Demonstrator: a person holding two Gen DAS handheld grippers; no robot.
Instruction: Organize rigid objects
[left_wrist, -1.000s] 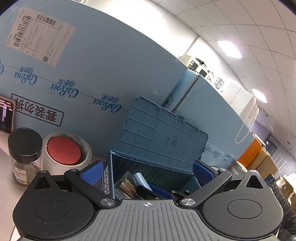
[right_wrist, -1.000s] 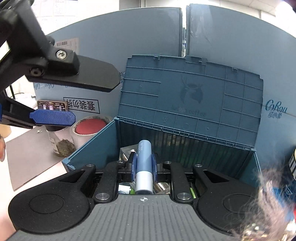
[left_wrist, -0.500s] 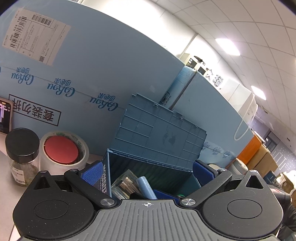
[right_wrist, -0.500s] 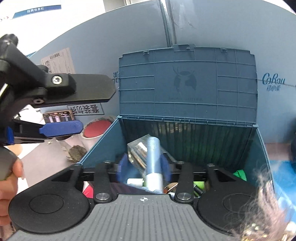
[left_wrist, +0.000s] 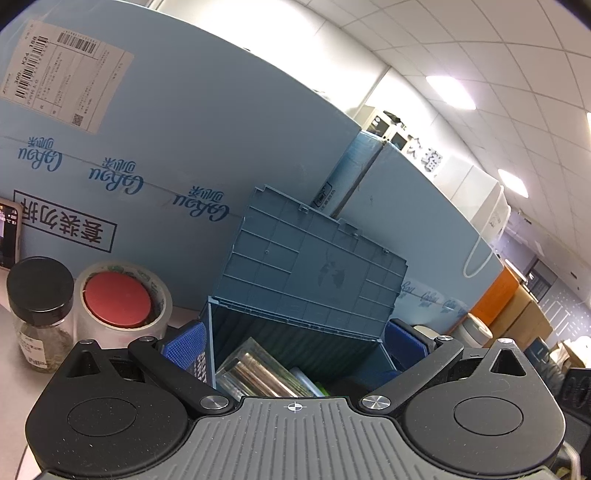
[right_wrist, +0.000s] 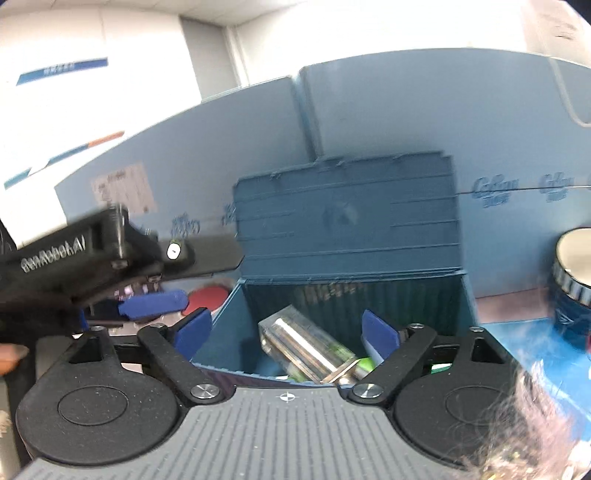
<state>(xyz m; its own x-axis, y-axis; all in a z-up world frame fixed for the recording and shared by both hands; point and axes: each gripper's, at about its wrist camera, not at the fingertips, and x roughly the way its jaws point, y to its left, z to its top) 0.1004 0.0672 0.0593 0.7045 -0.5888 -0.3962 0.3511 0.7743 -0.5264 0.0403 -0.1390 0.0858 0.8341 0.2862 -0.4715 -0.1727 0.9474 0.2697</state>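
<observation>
A blue plastic box (left_wrist: 317, 269) stands with its lid propped up against the pale blue boards. Inside lies a clear case of metal cylinders (left_wrist: 255, 373), also seen from the right wrist as the clear case (right_wrist: 306, 347), with something green (right_wrist: 365, 365) beside it. My right gripper (right_wrist: 287, 336) hovers over the box (right_wrist: 347, 288); its jaws are opening and nothing is between them. My left gripper (left_wrist: 294, 345) is open, its blue pads (left_wrist: 184, 347) to either side of the box's near end. The pale blue tube is out of sight.
Left of the box stand a black-lidded glass jar (left_wrist: 38, 306) and a tape roll with a red centre (left_wrist: 118, 299); a phone (left_wrist: 7, 232) leans behind. A blue jar with a silver lid (right_wrist: 576, 273) stands at the right. The left gripper (right_wrist: 210, 277) reaches in from the left.
My right gripper opened and let go of the pale blue tube over the box, then lifted and rolled. The tube has dropped out of sight. The left gripper stayed put.
</observation>
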